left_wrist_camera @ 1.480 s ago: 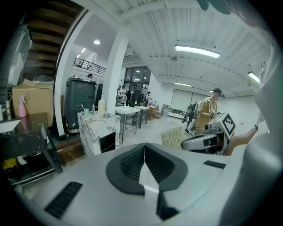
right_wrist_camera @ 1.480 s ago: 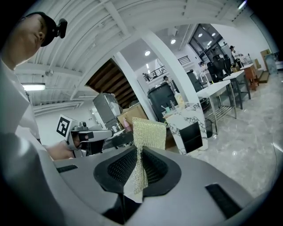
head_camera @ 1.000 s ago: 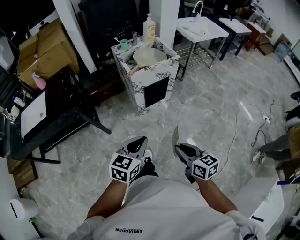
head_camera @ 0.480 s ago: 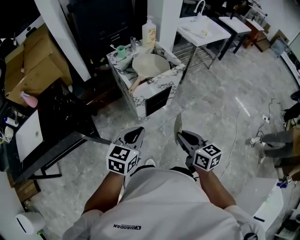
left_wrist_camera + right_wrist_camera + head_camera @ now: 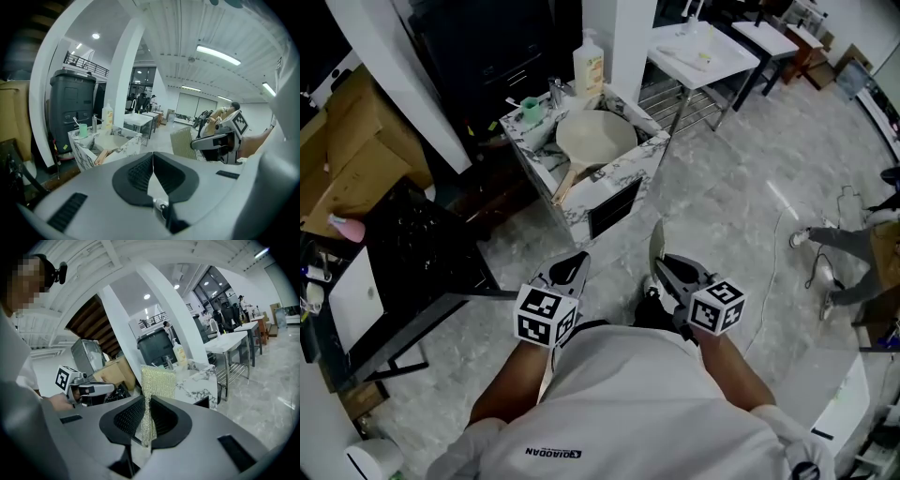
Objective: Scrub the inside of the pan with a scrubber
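A cream pan (image 5: 595,136) with a wooden handle (image 5: 566,187) lies in the sink of a marble-patterned cabinet (image 5: 628,178), well ahead of both grippers. My right gripper (image 5: 661,271) is shut on a flat mesh scrubber (image 5: 654,246), which stands upright between its jaws (image 5: 157,380). My left gripper (image 5: 577,263) is shut with nothing in it, its pads closed together (image 5: 152,157). Both are held side by side above the floor in front of my body. The left gripper view shows the pan (image 5: 110,140) far off, with the right gripper (image 5: 213,143) and scrubber (image 5: 183,143) alongside.
A soap bottle (image 5: 588,61), a green cup (image 5: 530,111) and a tap stand at the back of the sink. A black table frame (image 5: 422,253) and cardboard boxes (image 5: 347,178) are at the left. A white table (image 5: 703,52) is behind, and a person's legs (image 5: 853,244) are at the right.
Both grippers and I have moved forward across the floor towards the marble cabinet, which now sits nearer and lower in the head view. The scrubber stays in the right gripper.
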`<action>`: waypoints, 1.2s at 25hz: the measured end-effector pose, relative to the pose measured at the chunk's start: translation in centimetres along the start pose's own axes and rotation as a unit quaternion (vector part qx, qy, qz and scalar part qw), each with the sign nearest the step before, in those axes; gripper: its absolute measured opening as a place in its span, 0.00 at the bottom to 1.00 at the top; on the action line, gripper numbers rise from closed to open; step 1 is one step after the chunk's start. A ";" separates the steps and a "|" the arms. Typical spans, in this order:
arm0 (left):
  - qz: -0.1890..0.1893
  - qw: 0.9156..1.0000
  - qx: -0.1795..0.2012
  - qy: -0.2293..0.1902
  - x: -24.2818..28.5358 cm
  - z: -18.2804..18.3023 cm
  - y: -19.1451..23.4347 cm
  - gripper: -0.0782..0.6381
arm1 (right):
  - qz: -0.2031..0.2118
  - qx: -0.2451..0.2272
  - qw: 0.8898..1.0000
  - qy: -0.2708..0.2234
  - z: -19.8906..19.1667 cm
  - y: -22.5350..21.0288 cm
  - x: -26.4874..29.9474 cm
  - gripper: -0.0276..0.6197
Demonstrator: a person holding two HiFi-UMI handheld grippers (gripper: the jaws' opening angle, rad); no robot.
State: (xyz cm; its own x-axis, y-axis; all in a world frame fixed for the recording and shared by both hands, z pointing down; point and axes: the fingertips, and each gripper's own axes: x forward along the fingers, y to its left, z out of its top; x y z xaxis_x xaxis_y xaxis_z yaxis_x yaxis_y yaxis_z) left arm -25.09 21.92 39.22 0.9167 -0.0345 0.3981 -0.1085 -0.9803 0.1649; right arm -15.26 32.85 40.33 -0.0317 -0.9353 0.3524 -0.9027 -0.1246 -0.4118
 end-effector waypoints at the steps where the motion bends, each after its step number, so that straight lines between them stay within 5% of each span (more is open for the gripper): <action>1: 0.001 1.000 0.002 -0.001 0.5 0.2 0.4 0.13 | 0.002 -0.002 1.000 0.001 0.3 -0.5 0.5 0.14; 15: 0.089 0.996 -0.018 0.008 12.0 4.8 7.5 0.13 | 0.080 -0.031 0.995 0.040 8.4 -11.5 10.0 0.14; 23: 0.142 0.989 -0.050 0.001 21.9 11.4 10.5 0.13 | 0.131 -0.054 0.988 0.061 17.1 -21.0 15.0 0.14; 30: 0.200 0.978 -0.060 0.027 26.5 13.1 13.2 0.13 | 0.185 -0.054 0.978 0.080 20.4 -25.7 18.9 0.14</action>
State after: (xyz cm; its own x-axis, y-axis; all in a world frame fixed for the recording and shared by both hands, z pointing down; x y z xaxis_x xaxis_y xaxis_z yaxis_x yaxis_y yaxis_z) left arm 2.84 5.56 40.08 0.7699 -0.3975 0.4992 -0.5019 -0.8603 0.0891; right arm 16.05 11.64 40.45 -0.4238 -0.8445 0.3273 -0.8563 0.2559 -0.4485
